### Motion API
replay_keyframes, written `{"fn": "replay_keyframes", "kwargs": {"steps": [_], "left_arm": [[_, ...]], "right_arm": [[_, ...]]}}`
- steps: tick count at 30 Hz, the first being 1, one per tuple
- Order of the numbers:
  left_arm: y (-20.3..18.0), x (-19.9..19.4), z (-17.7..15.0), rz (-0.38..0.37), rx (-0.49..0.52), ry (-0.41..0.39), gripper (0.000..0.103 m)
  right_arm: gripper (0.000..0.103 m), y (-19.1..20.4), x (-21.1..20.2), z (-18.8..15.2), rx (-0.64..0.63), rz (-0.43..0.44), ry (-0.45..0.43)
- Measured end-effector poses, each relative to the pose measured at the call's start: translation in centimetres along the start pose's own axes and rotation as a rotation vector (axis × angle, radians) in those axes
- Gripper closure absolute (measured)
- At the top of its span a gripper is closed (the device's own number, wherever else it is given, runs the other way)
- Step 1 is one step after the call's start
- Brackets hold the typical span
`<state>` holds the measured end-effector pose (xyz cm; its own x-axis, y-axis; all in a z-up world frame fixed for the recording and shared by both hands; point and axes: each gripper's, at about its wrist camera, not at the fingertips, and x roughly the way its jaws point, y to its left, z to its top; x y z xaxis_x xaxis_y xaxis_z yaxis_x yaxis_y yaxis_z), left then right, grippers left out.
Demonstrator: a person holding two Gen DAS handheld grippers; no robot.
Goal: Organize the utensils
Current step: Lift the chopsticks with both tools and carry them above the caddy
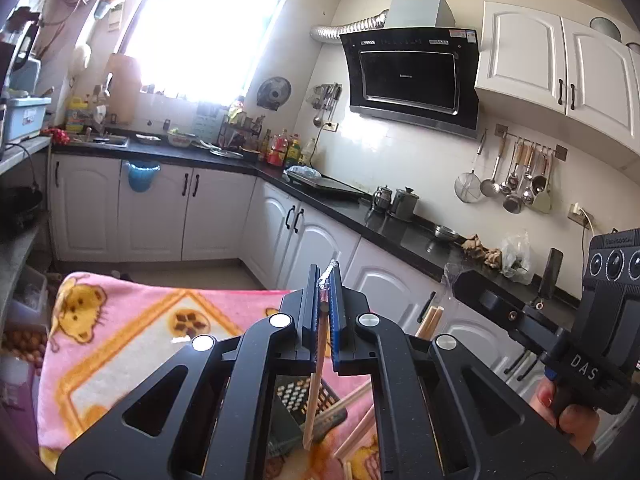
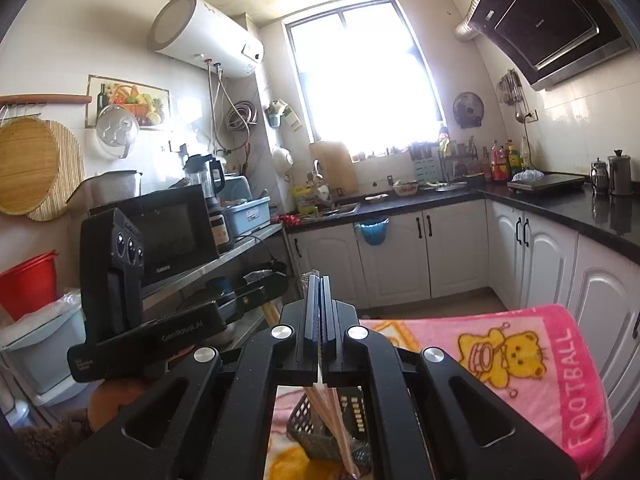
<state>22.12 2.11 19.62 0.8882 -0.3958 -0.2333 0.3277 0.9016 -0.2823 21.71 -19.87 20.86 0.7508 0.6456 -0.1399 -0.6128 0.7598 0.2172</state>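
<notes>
Worktop carried pink blanket (image 1: 132,344) printed with yellow bears and orange-bordered cream panel; "FOOTBALL" lettering ran along one edge in right wrist view. Dark perforated basket (image 2: 320,436) lay on blanket. Loose wooden chopsticks (image 1: 356,436) lay just beside basket; exact contact unclear behind fingers.

A blanket (image 1: 132,340) covers the table in the middle of the kitchen, and a slotted basket (image 2: 320,432) lies on it with loose chopsticks (image 1: 356,432) beside it. Above the basket the left gripper (image 1: 325,300) and right gripper (image 2: 320,312) hang side by side, each clamped on a wrapped chopstick pack (image 1: 318,368) that slants down toward the basket. Behind the table the counter (image 1: 400,232) runs along the wall, with kettles (image 1: 404,204) on it, ladles (image 1: 516,184) hanging above, and the sink (image 2: 336,210) under the window (image 2: 360,72).
</notes>
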Motion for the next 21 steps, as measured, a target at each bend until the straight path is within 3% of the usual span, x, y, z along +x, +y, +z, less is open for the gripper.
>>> {"fn": "replay_keyframes", "kwargs": {"steps": [21], "left_arm": [[0.7, 3.6, -1.0, 0.097, 0.058, 0.028, 0.101]], "right_arm": [[0.102, -3.3, 4.6, 0.4, 0.038, -0.042, -0.001]]}}
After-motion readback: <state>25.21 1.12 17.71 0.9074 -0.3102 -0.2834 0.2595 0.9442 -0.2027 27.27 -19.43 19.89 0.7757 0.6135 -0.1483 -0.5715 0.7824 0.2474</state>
